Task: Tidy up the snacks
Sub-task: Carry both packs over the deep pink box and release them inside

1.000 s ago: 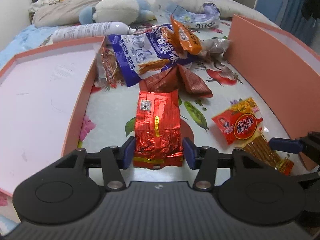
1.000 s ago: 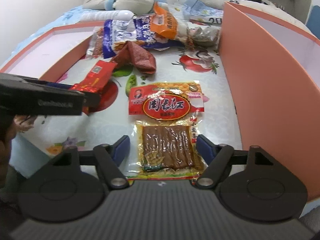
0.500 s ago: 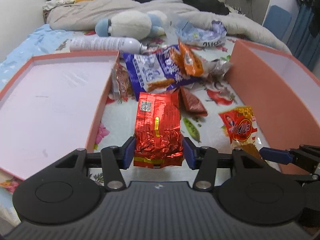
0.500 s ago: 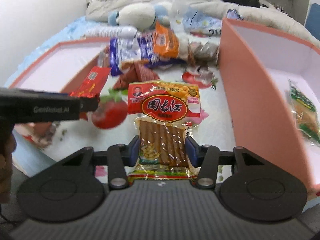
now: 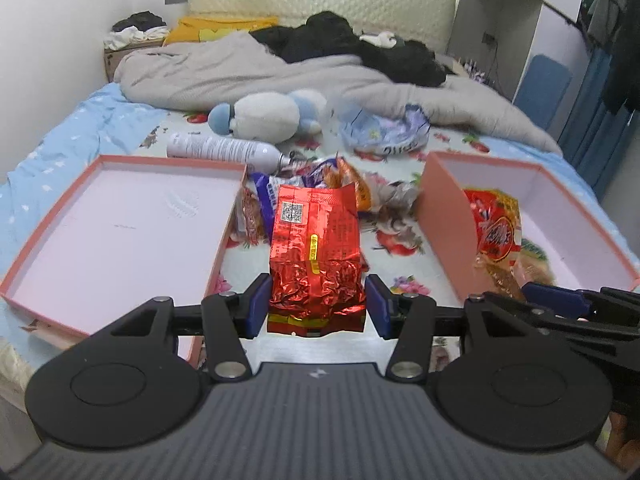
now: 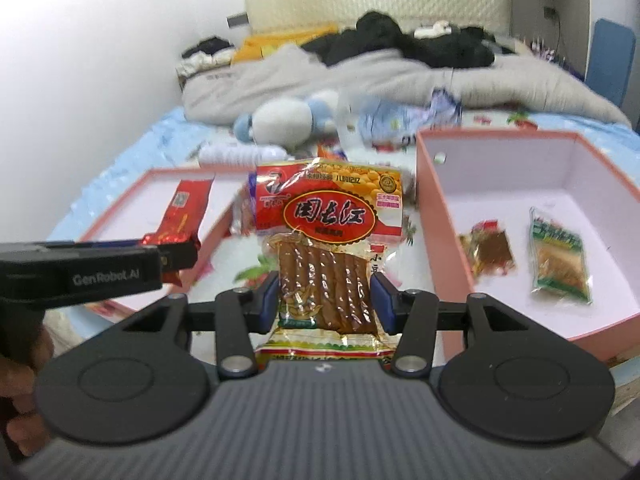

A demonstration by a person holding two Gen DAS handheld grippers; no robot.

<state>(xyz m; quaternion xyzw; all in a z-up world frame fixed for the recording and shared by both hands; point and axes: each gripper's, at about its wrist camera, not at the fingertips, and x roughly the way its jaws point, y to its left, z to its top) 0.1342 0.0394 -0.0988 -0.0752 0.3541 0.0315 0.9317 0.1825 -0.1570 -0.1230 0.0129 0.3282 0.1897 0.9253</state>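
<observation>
My left gripper (image 5: 317, 305) is shut on a shiny red foil packet (image 5: 316, 248), held up above the bed between the two pink boxes. My right gripper (image 6: 326, 300) is shut on a red and yellow packet of brown sticks (image 6: 325, 248), lifted clear of the sheet. In the right wrist view the left gripper (image 6: 168, 256) shows at the left edge with the red foil packet (image 6: 180, 216). In the left wrist view the stick packet (image 5: 496, 236) hangs over the right box. The left pink box (image 5: 120, 228) shows only its bare floor. The right pink box (image 6: 500, 184) holds two small snack packets (image 6: 560, 256).
A heap of snack bags (image 5: 320, 180) lies on the flowered sheet between the boxes. Behind it are a white spray can (image 5: 224, 148), a blue and white plush toy (image 5: 268, 116), a crumpled bluish bag (image 5: 384, 132) and a grey duvet (image 5: 280, 72).
Both grippers rose off the bed with their packets. The right gripper's jaws came in onto the stick packet, which lay flat on the sheet a second ago.
</observation>
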